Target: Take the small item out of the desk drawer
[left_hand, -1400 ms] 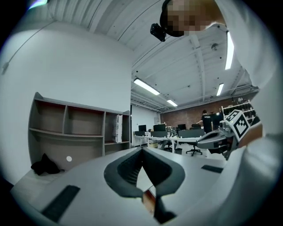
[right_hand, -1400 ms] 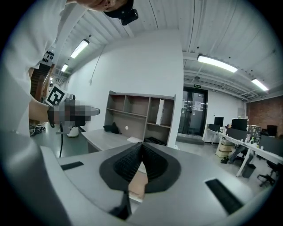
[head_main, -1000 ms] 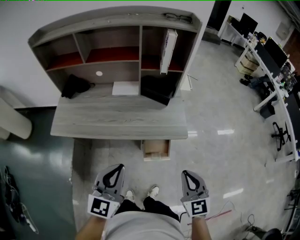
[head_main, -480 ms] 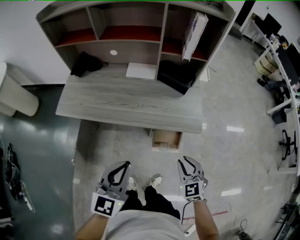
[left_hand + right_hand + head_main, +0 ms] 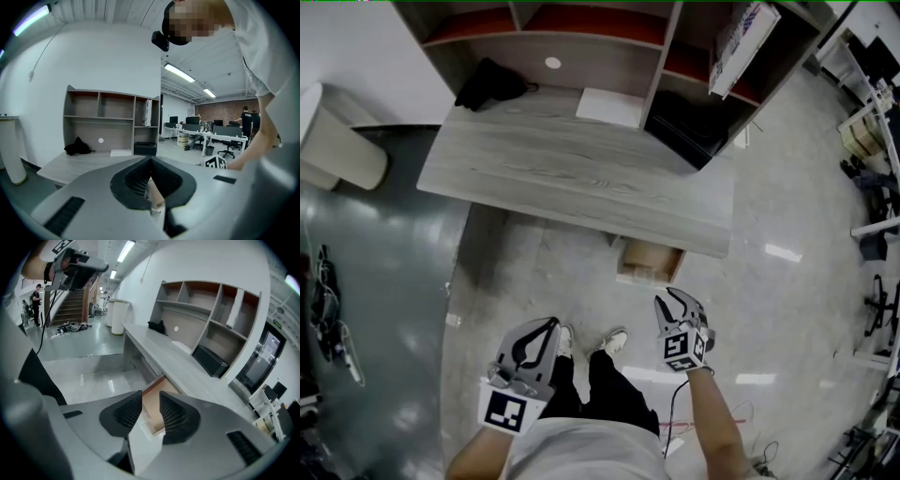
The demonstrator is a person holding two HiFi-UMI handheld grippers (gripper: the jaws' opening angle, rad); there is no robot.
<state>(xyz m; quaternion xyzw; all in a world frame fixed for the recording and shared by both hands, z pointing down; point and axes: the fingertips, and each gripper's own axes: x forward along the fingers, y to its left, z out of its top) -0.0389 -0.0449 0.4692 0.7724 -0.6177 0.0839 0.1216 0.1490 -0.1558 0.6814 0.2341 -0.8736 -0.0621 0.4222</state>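
The open drawer (image 5: 649, 262) juts out from under the grey wooden desk (image 5: 581, 178), showing a tan inside; I cannot make out any small item in it. My right gripper (image 5: 673, 300) hovers over the floor just short of the drawer. Its jaws are opening, with nothing between them. In the right gripper view the drawer (image 5: 158, 384) shows through the gap of the right gripper (image 5: 150, 398). My left gripper (image 5: 546, 328) hangs lower left, near the person's feet, with its jaws together. In the left gripper view the left gripper (image 5: 150, 161) is shut and points at the desk (image 5: 70, 164).
On the desk lie a black bag (image 5: 492, 82) and a white sheet (image 5: 611, 106); a hutch with a black box (image 5: 689, 127) stands behind. A white bin (image 5: 337, 145) and floor cables (image 5: 328, 309) are at the left. Office desks and chairs (image 5: 877, 141) stand at the right.
The desk and drawer have come nearer in the head view. The right gripper has moved forward towards the drawer and its jaws have parted. The left gripper stays shut.
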